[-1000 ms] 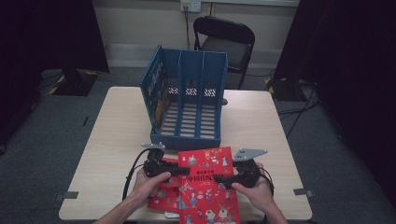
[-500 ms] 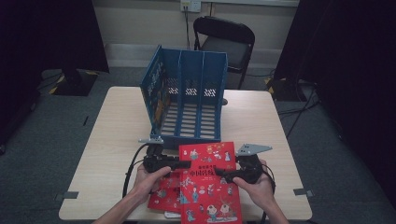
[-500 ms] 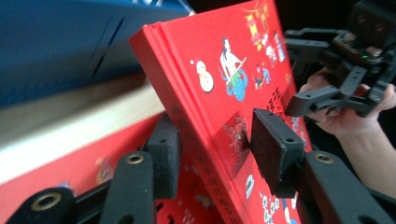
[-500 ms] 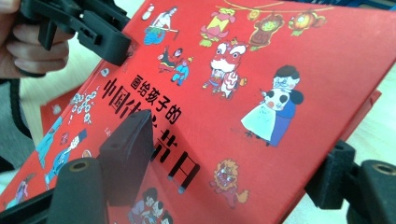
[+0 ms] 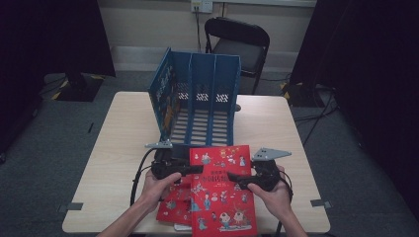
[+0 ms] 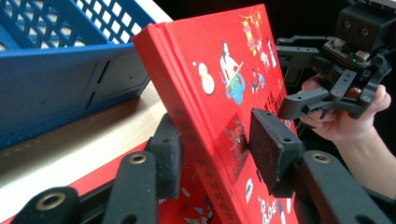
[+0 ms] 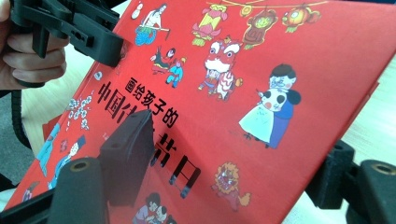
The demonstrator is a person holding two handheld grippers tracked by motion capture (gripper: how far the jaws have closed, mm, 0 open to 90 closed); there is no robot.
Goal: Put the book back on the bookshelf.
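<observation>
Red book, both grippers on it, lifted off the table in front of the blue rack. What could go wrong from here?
1. The red book is pinched at its side edges by the left gripper and right gripper; it could pivot or slip between the pads.
2. A second red book lies underneath on the table; the lifted one could drag it.
3. The blue rack has narrow slots; a tilted book may catch on a divider.

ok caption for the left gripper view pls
Left gripper clamps the spine edge of a red illustrated hardcover book, tilted beside a blue slatted plastic rack.
</observation>
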